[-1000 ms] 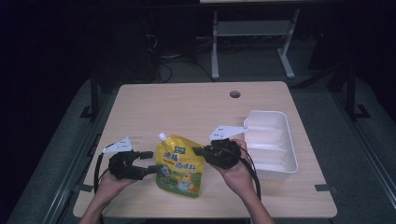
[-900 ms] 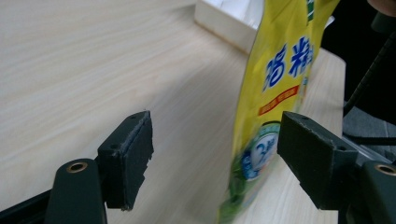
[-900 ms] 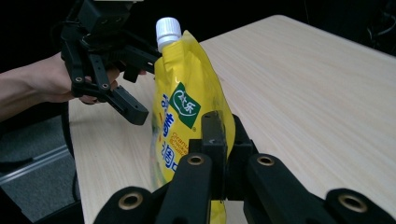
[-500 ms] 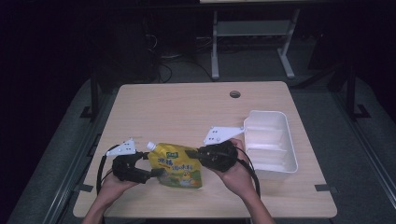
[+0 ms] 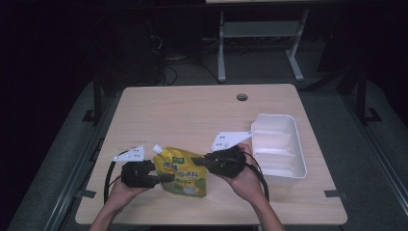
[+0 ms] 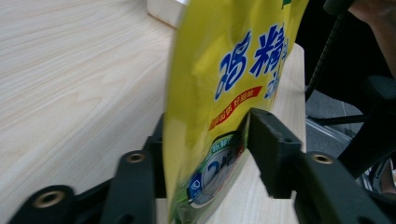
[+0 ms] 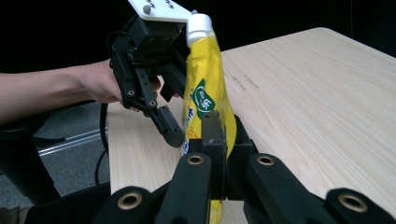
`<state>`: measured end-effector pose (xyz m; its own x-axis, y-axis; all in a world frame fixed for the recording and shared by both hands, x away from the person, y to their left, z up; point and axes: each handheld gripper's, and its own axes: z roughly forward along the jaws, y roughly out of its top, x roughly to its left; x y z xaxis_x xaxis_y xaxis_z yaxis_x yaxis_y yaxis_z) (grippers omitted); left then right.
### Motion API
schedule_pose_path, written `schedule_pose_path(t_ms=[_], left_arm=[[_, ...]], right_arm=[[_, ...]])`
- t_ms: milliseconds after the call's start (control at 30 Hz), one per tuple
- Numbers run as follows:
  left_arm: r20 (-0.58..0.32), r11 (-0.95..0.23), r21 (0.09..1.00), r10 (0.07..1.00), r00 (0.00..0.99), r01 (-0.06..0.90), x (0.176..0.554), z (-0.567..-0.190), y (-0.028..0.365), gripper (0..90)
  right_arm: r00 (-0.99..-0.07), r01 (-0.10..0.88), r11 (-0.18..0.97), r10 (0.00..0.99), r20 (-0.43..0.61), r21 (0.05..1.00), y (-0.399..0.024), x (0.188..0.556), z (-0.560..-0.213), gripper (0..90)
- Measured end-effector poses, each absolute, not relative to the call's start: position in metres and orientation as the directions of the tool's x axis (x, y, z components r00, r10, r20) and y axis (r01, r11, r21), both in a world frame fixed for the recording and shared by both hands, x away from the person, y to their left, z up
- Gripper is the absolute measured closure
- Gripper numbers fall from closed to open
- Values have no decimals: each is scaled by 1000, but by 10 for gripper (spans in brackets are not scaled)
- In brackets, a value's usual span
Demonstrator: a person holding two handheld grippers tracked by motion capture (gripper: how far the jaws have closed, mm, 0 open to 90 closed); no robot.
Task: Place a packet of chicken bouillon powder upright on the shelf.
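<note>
- Right gripper point(image 5: 208, 162) is clamped on the right edge of the yellow spouted drink pouch point(image 5: 184, 171), jaws pressed flat against it in the right gripper view.
- Left gripper point(image 5: 163, 178) has just been closing, with the pouch's left edge between its jaws; in the left gripper view one jaw meets the film, while contact at the other is unclear.
- Held between both tools, the pouch sits over the near part of the wooden table point(image 5: 192, 115), white cap point(image 5: 157, 148) toward the left.
- A white plastic tray point(image 5: 279, 149) lies just right of the right hand.

I'm working in a lab-like room: a bare wooden table point(image 5: 192, 115) with a cable hole point(image 5: 242, 97), dark surroundings, loose cables point(image 5: 166, 72) on grey floor, a metal stand point(image 5: 260, 33) behind.
</note>
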<state>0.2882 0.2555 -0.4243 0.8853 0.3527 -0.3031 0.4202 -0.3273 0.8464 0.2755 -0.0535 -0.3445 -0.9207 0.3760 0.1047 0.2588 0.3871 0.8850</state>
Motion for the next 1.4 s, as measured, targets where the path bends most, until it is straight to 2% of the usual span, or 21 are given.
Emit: schedule_pose_path(t_ms=[200,433,633,767,1000,1267,1400], left_arm=[[-294,-327,851,350,889,410,287,-424,256,713],[-272,-344,854,345,898,390,284,-423,251,766],[-257,-352,857,342,904,377,283,-422,251,778],[-255,-350,859,342,905,374,283,-423,251,780],[-243,-354,862,339,909,363,282,-423,251,781],[-233,-360,863,337,912,353,281,-422,251,781],[-231,-363,863,334,914,350,281,-422,252,779]], right_arm=[[-913,265,384,394,103,885,-55,277,-346,892],[-908,266,379,407,98,887,-58,279,-347,891],[-910,286,354,391,136,890,-61,282,-350,869],[-909,308,343,383,168,888,-63,286,-354,773],[-901,347,319,375,219,882,-63,292,-366,690],[-895,370,360,386,225,856,-50,294,-383,662],[-893,378,340,380,242,861,-51,294,-383,745]])
